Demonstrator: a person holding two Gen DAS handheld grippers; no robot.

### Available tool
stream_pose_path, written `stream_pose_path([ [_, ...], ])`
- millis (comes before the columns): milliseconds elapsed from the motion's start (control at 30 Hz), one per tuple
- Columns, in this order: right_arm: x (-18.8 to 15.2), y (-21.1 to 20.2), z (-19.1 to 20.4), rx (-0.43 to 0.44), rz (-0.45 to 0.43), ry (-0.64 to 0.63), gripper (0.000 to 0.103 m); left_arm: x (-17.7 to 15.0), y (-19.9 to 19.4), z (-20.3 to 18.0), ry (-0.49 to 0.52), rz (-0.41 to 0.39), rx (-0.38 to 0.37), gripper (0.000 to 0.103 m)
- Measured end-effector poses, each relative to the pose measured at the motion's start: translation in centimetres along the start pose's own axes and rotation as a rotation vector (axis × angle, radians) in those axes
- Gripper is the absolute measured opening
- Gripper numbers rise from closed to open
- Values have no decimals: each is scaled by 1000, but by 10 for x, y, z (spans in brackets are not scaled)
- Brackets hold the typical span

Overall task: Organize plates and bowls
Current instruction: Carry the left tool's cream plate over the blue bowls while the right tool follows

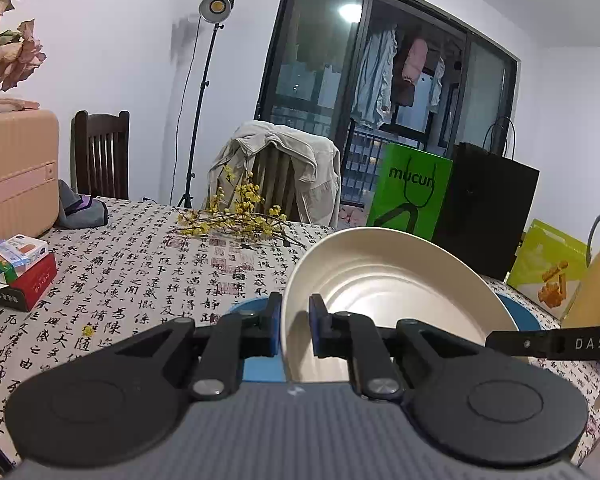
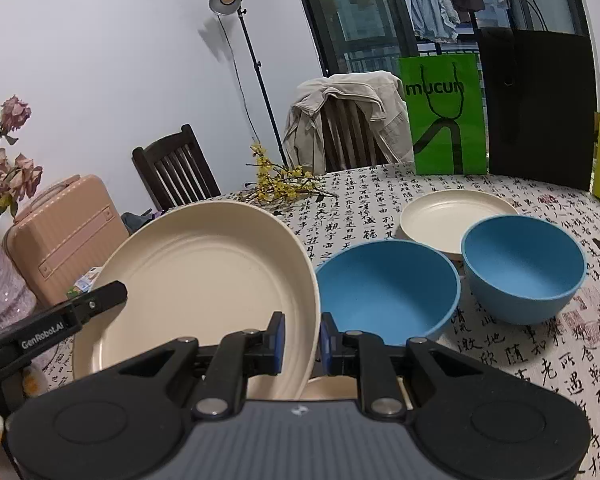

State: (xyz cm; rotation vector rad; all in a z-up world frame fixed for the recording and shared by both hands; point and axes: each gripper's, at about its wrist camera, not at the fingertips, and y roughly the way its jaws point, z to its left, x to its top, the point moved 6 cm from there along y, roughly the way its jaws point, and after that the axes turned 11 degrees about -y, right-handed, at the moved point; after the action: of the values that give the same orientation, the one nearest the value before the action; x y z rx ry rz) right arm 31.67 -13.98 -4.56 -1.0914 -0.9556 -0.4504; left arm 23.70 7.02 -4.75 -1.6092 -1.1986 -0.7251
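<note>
Carrying cream plate [image 2: 204, 276], both claws, left claw [image 1: 294, 330] and right claw [image 2: 302, 340], clamped on rim; bowls [image 2: 388, 288], second plate [image 2: 452, 216] unstacked at 2 o'clock on bench [image 2: 540, 360].

A green bag [image 2: 444, 116] stands beside a black bag [image 2: 540, 108] behind yellow flowers [image 2: 280, 182].

Both views are evenly bright and sharp. A studio lamp [image 1: 216, 7] on a stand faces the cameras, casting its shadow on the white wall; a ceiling light glares in the dark window [image 1: 350, 12]. Fisheye bending curves the window frame, corners vignette black
</note>
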Motion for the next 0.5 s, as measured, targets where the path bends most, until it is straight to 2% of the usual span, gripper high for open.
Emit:
stream_pose_path([
  [500,-30,-19,-15,-30,-7,55,18,-25,-3,-15,30,43,-44,14],
])
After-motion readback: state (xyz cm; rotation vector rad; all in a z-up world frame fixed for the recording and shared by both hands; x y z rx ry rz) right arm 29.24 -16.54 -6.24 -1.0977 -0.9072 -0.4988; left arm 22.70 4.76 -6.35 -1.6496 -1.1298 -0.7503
